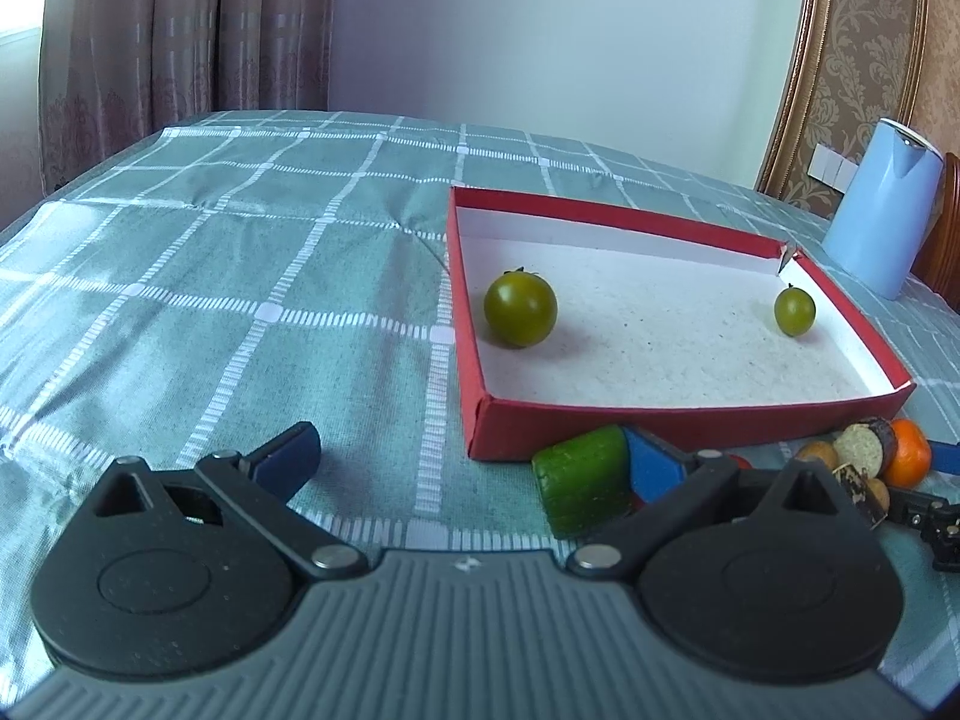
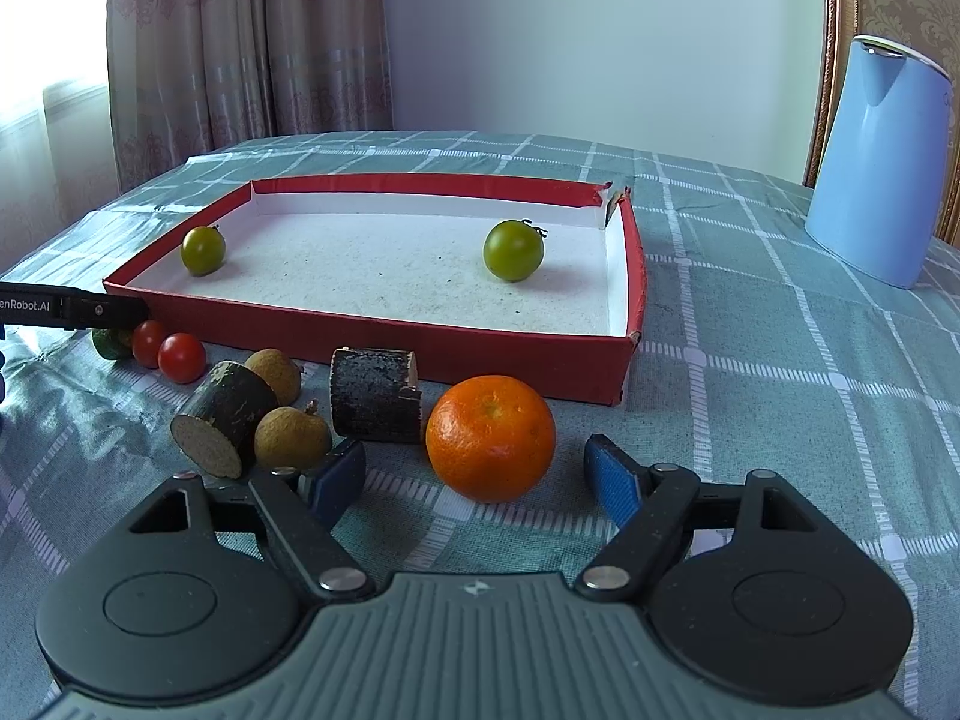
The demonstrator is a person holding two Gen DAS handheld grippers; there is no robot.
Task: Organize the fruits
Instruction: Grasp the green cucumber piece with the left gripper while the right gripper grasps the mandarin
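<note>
A red box [image 2: 384,341] with a white floor holds two green tomatoes [image 2: 513,251] [image 2: 203,249]; it also shows in the left wrist view [image 1: 678,420], with the tomatoes [image 1: 520,308] [image 1: 794,311]. In front of the box lie an orange [image 2: 491,438], two red cherry tomatoes [image 2: 181,357], two longans [image 2: 292,437], two dark cut pieces [image 2: 377,402] and a cucumber piece [image 1: 582,480]. My right gripper [image 2: 474,483] is open, its fingers either side of the orange, just short of it. My left gripper [image 1: 474,450] is open; its right finger [image 1: 654,468] is against the cucumber piece.
A blue kettle [image 2: 876,168] stands at the back right on the green checked tablecloth [image 1: 240,300]. Curtains and a wall lie behind the table. The left gripper's body [image 2: 66,309] shows at the left edge of the right wrist view.
</note>
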